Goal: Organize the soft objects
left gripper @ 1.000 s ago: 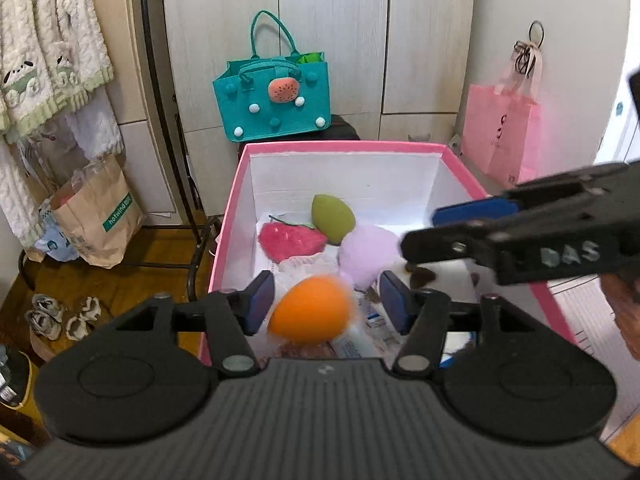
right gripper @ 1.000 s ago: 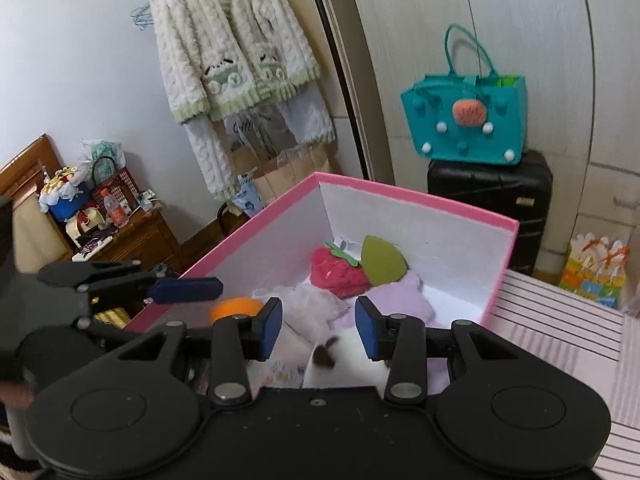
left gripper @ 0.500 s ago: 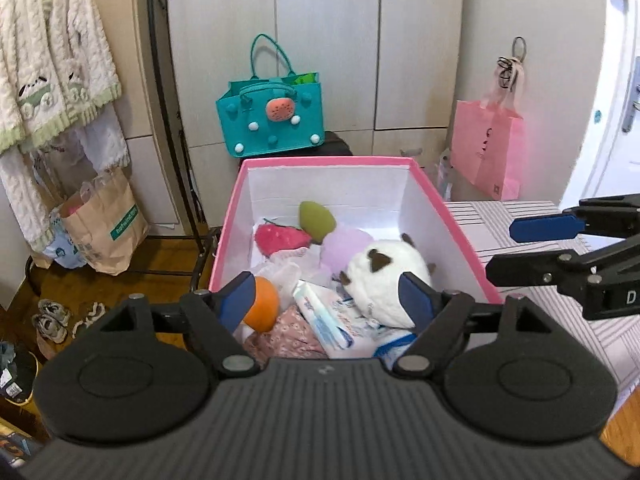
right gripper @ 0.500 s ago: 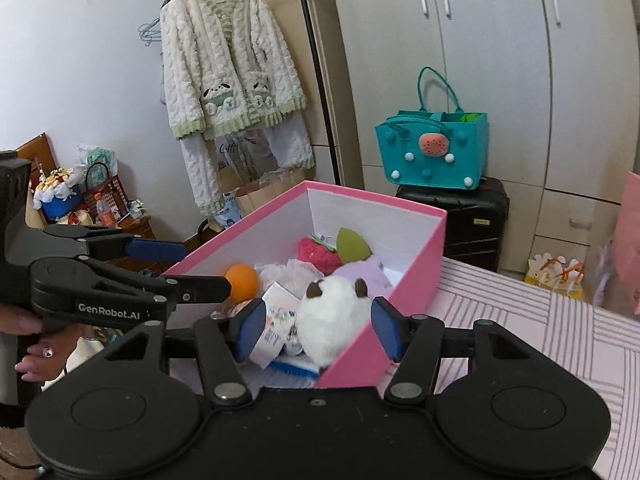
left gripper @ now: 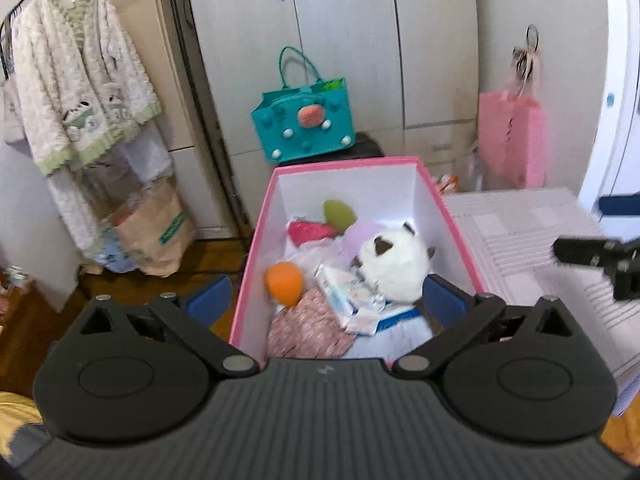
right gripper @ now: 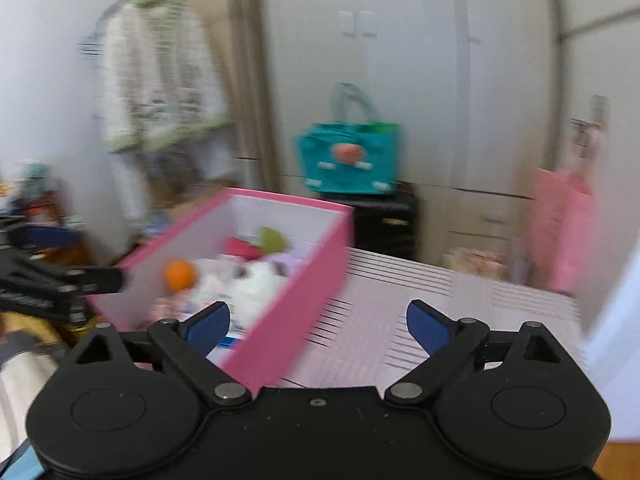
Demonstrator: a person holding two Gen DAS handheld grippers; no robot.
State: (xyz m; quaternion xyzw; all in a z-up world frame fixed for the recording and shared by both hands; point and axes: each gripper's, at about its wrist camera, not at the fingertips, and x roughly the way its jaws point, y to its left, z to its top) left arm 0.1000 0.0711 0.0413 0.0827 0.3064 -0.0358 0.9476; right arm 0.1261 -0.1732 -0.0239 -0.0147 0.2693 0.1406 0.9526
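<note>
1. A storage box point(left gripper: 256, 240) is showing pink outside and white inside.
2. An orange ball point(left gripper: 285, 283), a white-and-brown plush toy point(left gripper: 394, 268), a green leaf shape point(left gripper: 339, 212) and a lilac cushion point(left gripper: 358, 236) are lying within.
3. A teal felt bag point(left gripper: 304, 124) is wearing white pompoms.
4. A cream cardigan point(left gripper: 80, 92) is displaying green trim.
5. A pink-and-white striped surface point(right gripper: 420, 304) is lying under blue-padded gripper fingers point(right gripper: 426, 326).

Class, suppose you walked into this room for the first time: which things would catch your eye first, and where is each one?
The pink box at the table's edge draws the eye first, packed with soft things: a white plush toy on its right side and an orange ball on its left. Behind it a teal tote bag sits on a dark case by the wardrobe. Both the left gripper and the right gripper are open and empty.
</note>
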